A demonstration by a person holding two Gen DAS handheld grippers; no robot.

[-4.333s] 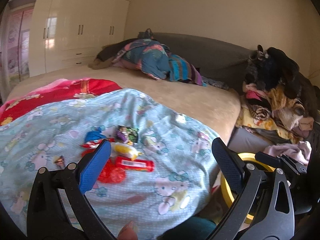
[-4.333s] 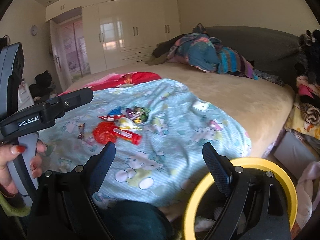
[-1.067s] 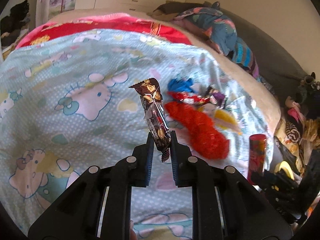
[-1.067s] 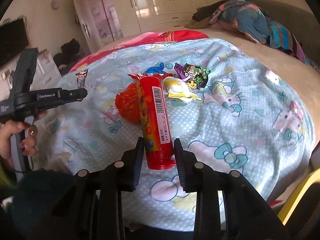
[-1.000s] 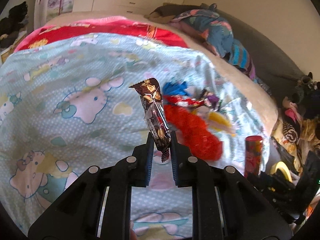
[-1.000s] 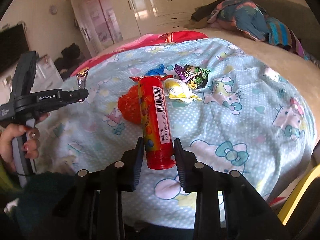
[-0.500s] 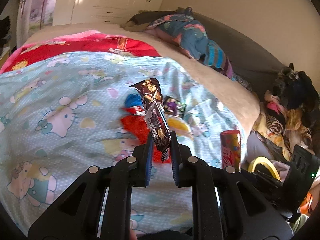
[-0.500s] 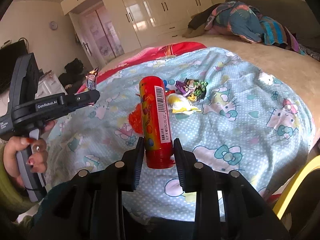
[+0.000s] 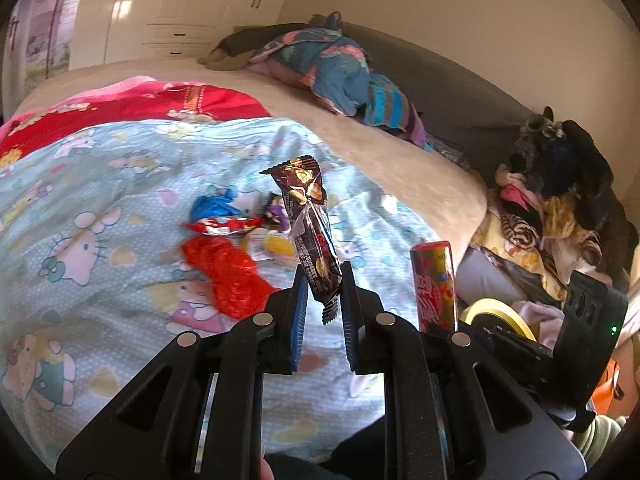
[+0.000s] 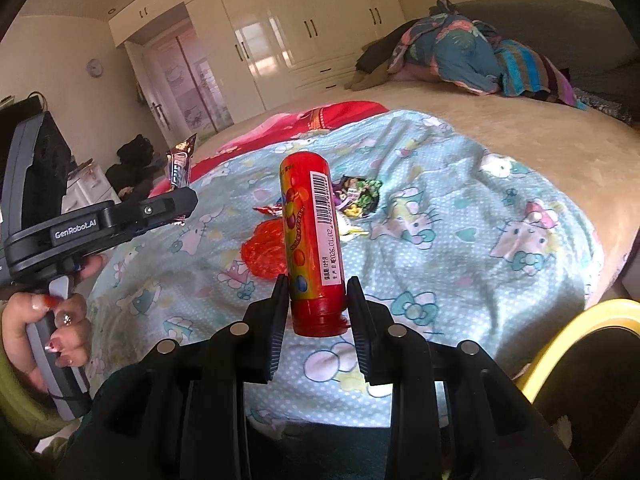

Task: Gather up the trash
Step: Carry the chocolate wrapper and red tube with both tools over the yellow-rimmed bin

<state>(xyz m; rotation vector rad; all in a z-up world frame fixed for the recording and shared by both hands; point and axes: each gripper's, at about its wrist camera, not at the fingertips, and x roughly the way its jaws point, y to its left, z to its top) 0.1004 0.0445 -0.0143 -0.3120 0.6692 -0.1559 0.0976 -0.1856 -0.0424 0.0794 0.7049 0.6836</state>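
Note:
My left gripper (image 9: 323, 280) is shut on a brown snack wrapper (image 9: 308, 220) and holds it upright above the bed; the wrapper also shows in the right wrist view (image 10: 179, 160). My right gripper (image 10: 317, 288) is shut on a red candy tube (image 10: 312, 240), upright, also in the left wrist view (image 9: 434, 284). On the light-blue cartoon blanket (image 9: 100, 208) lie a crumpled red wrapper (image 9: 224, 272), a blue wrapper (image 9: 214, 206), a red-and-white wrapper (image 9: 220, 226), a yellow one (image 9: 276, 246) and a purple-green packet (image 10: 356, 196).
A yellow-rimmed bin (image 10: 580, 344) stands low on the right beside the bed; its rim shows in the left wrist view (image 9: 496, 316). A heap of clothes (image 9: 560, 208) lies right of the bed. A bundled quilt (image 9: 332, 68) sits at the bed's far end. Wardrobes (image 10: 280, 40) line the back wall.
Both grippers have lifted and drawn back from the blanket with their items still held. The litter pile now lies farther off, and the bin rim shows more.

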